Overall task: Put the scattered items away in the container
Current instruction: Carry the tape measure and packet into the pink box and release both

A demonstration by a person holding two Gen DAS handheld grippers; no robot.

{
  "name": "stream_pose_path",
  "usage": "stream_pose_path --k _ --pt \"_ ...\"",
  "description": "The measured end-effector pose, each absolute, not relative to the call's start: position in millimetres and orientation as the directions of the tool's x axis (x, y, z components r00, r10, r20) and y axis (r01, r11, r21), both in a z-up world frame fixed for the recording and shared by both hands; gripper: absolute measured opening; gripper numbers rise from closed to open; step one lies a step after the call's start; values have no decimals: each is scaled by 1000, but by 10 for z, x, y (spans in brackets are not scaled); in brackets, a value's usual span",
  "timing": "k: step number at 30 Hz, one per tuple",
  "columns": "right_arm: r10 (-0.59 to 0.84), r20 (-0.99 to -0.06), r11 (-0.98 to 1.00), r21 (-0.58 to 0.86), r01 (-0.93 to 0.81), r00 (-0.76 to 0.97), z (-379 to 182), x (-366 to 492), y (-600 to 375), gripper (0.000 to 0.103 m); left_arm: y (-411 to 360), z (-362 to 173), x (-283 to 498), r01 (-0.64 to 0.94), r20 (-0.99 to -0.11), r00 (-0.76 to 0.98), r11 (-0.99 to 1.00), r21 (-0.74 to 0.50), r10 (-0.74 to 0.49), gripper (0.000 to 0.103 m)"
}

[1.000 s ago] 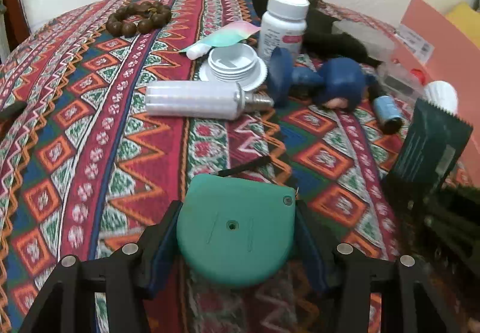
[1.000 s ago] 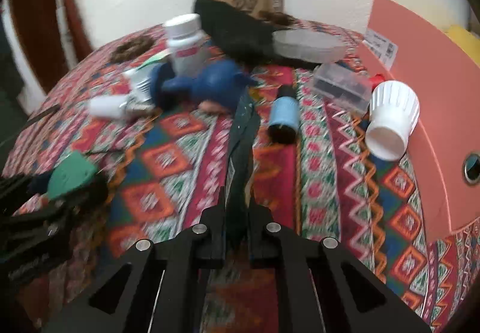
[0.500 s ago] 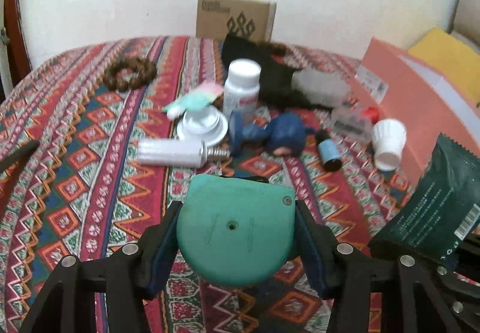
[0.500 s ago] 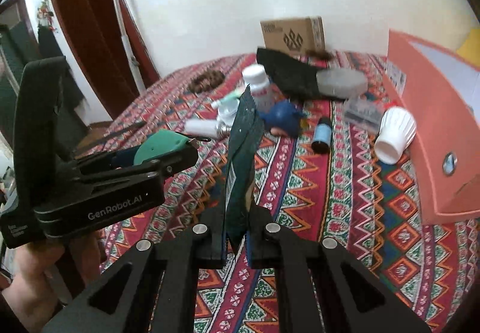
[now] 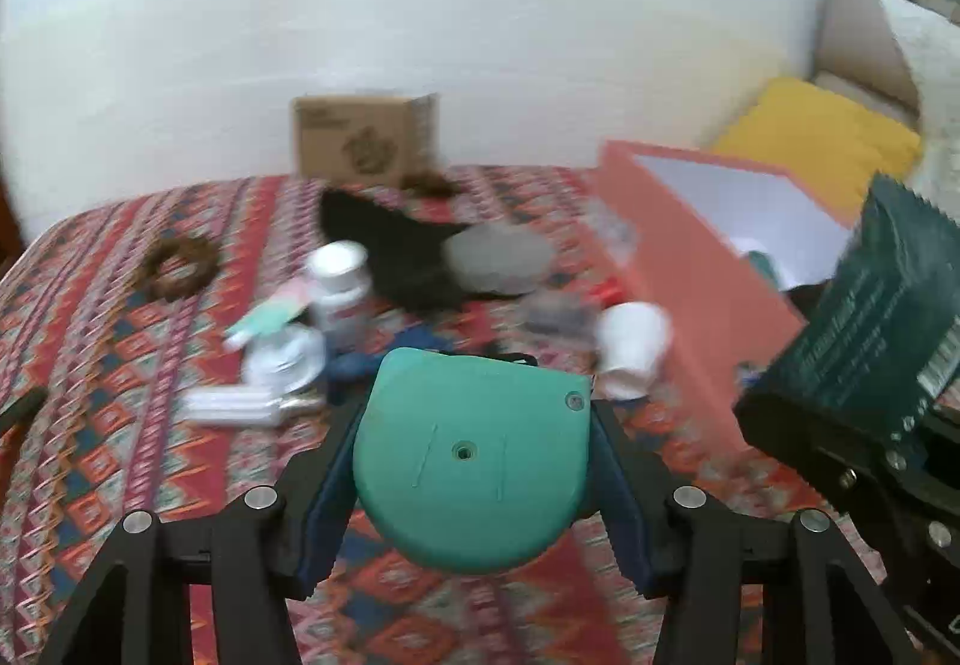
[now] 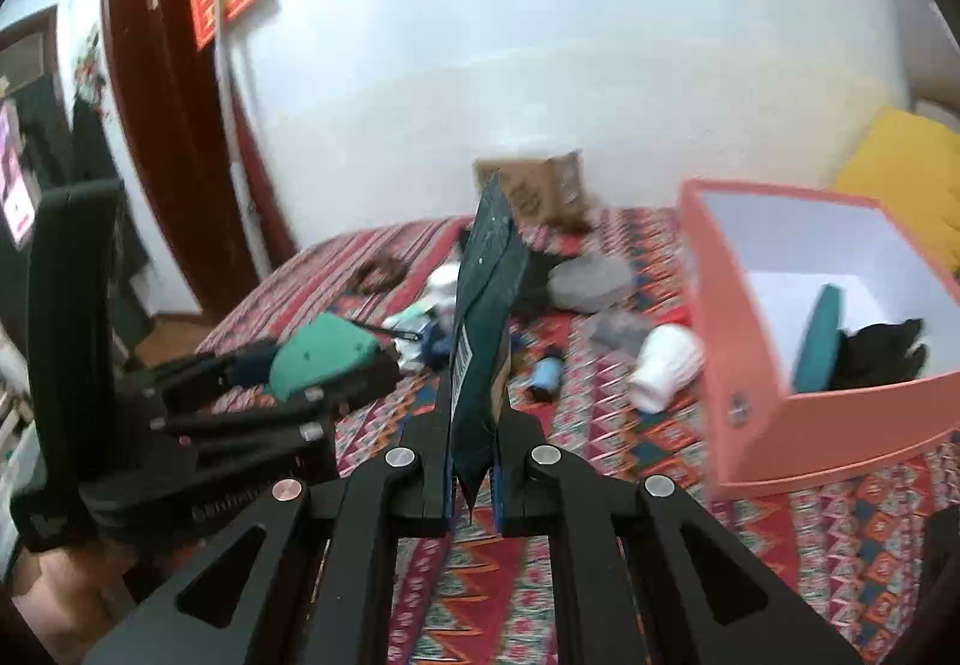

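Observation:
My left gripper (image 5: 474,461) is shut on a green tape measure (image 5: 468,461) and holds it well above the patterned cloth; it also shows in the right wrist view (image 6: 324,359). My right gripper (image 6: 474,461) is shut on a dark green packet (image 6: 483,329), held upright on edge; the packet also shows in the left wrist view (image 5: 870,317). The open salmon box (image 6: 798,425) sits to the right, with a teal item (image 6: 819,335) and a black item (image 6: 882,353) inside.
On the cloth lie a white cup (image 6: 666,365), a white bottle (image 5: 339,287), a bead bracelet (image 5: 177,269), a white bulb (image 5: 240,404), a blue toy (image 5: 384,356), a grey lid (image 5: 498,257), black fabric (image 5: 390,245) and a cardboard box (image 5: 360,140) at the back.
Both grippers have risen higher above the table with their loads. The view now looks down into the salmon box, and the right gripper has come closer to it.

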State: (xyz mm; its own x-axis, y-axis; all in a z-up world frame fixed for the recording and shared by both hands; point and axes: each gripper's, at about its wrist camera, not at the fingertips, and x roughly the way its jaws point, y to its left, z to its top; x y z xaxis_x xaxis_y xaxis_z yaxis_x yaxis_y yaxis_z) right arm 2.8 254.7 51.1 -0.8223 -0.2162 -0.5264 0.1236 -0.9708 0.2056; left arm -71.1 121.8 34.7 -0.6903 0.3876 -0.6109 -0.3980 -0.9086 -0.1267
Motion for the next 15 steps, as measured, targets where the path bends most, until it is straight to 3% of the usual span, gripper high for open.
stream_pose_path --k 15 --pt "221 -328 -958 101 -266 -918 1502 394 4334 8 3015 1008 -808 -609 -541 -630 -787 -100 557 61"
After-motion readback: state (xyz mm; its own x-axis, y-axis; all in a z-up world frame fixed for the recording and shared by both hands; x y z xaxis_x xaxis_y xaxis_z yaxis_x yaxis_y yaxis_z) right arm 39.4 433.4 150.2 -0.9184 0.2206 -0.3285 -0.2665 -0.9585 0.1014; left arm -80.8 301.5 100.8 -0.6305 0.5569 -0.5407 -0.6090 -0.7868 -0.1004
